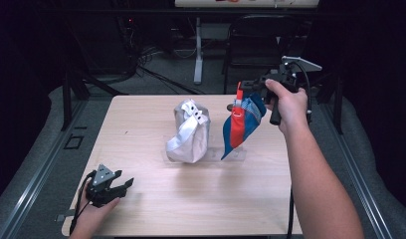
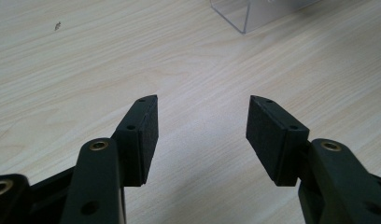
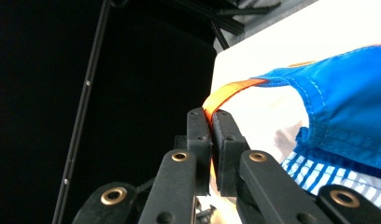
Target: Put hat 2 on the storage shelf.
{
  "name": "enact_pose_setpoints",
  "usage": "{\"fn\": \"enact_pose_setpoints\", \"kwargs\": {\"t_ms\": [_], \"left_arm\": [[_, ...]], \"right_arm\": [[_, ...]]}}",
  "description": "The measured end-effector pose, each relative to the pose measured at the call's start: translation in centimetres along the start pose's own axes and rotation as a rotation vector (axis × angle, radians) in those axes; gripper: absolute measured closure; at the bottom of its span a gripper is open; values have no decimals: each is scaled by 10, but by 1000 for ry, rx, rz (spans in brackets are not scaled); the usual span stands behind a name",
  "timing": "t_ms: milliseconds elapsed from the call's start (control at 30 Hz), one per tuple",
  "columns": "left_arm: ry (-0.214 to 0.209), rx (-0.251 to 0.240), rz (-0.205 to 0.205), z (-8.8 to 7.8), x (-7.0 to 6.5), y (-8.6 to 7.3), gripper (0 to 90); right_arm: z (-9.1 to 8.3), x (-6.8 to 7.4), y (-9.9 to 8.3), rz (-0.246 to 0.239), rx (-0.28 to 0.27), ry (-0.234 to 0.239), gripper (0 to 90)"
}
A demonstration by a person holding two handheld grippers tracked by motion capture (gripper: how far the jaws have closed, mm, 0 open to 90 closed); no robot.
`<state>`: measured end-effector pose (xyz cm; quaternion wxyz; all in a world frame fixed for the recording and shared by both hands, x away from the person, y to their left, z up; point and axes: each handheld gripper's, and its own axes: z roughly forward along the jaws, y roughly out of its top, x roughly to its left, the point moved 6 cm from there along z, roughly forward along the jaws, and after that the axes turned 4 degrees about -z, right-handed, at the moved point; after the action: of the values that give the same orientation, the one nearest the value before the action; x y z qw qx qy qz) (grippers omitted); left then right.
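A blue cloth bag (image 1: 245,125) with an orange strap (image 1: 237,129) hangs in the air over the right half of the wooden table (image 1: 191,199). My right gripper (image 1: 242,90) is shut on the orange strap (image 3: 228,91), pinched between its black pads (image 3: 224,140); blue fabric (image 3: 342,112) and blue-and-white striped cloth (image 3: 328,175) hang beside it. A grey-white bag (image 1: 189,132) with a white strap stands at the table's middle. My left gripper (image 1: 125,185) rests at the front left, open (image 2: 202,135), with bare wood between its pads.
A clear plastic stand (image 1: 231,154) lies on the table under the hanging blue bag; its corner (image 2: 247,16) shows ahead of the left gripper. A table leg (image 1: 198,50), cables and a dark chair (image 1: 255,45) stand beyond the far edge.
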<state>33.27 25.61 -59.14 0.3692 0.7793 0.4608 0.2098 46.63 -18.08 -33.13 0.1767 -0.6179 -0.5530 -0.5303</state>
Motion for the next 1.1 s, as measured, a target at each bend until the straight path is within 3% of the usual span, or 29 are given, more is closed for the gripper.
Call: {"fn": "enact_pose_setpoints", "kwargs": {"t_ms": [200, 267, 367, 567, 900, 1100], "left_arm": [[-1, 1, 3, 0, 0, 0, 445], [-5, 5, 3, 0, 0, 0, 445], [-1, -4, 1, 1, 0, 0, 444], [0, -10, -4, 1, 1, 0, 444], [3, -8, -4, 1, 0, 0, 444], [4, 7, 5, 1, 1, -1, 444]], "right_arm": [[0, 0, 2, -9, -31, -14, 882], [8, -3, -3, -12, 31, -29, 874], [16, -5, -8, -8, 50, -17, 864], [25, -12, -13, -7, 64, -30, 856], [26, -33, -26, 7, 93, -48, 806], [23, -37, -29, -2, 112, -64, 783]]}}
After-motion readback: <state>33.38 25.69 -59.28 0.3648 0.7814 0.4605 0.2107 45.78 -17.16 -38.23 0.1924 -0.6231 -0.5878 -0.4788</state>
